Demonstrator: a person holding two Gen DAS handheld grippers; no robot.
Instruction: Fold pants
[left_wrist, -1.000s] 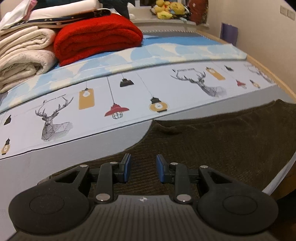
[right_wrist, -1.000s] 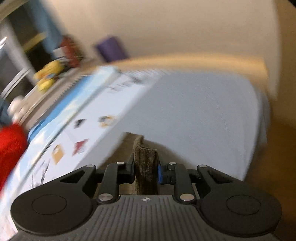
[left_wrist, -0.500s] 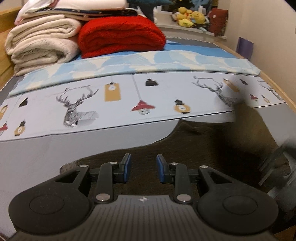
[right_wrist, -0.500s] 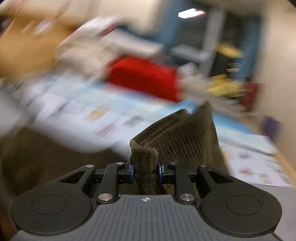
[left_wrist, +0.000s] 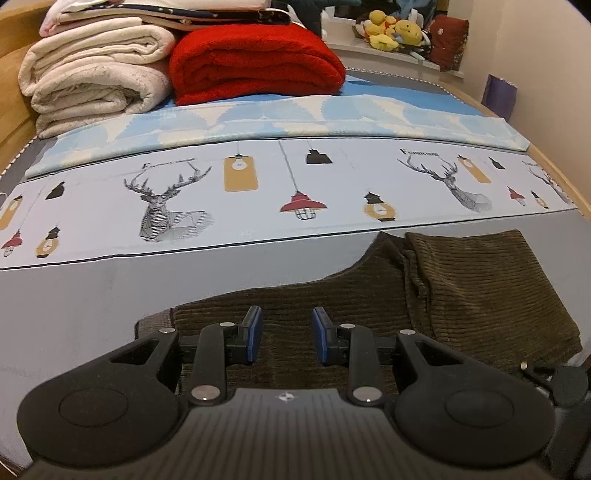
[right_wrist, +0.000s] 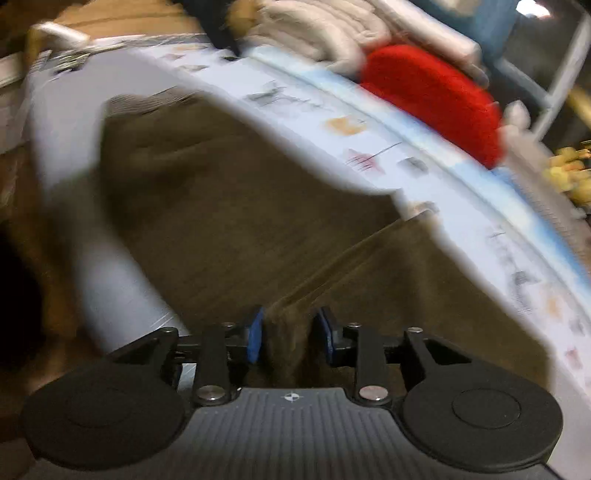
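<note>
Dark olive corduroy pants (left_wrist: 369, 295) lie flat on the grey bed sheet (left_wrist: 74, 295). One end is folded over onto the rest at the right (left_wrist: 487, 280). My left gripper (left_wrist: 286, 338) is open and empty, hovering low over the near part of the pants. In the blurred right wrist view the pants (right_wrist: 221, 206) spread ahead, and my right gripper (right_wrist: 290, 332) still has a bunched fold of the fabric between its blue pads, which stand slightly apart from it. The right gripper's body shows at the lower right of the left wrist view (left_wrist: 565, 384).
A printed deer-and-lantern cover (left_wrist: 258, 192) lies across the bed beyond the pants. Folded cream blankets (left_wrist: 96, 77) and a red blanket (left_wrist: 255, 62) are stacked at the far end. Yellow plush toys (left_wrist: 395, 26) sit on a ledge. A wall runs along the right.
My right gripper swung the held pants end over from the right and laid it on the rest, and its pads have loosened. My left gripper stayed open and shifted slightly left.
</note>
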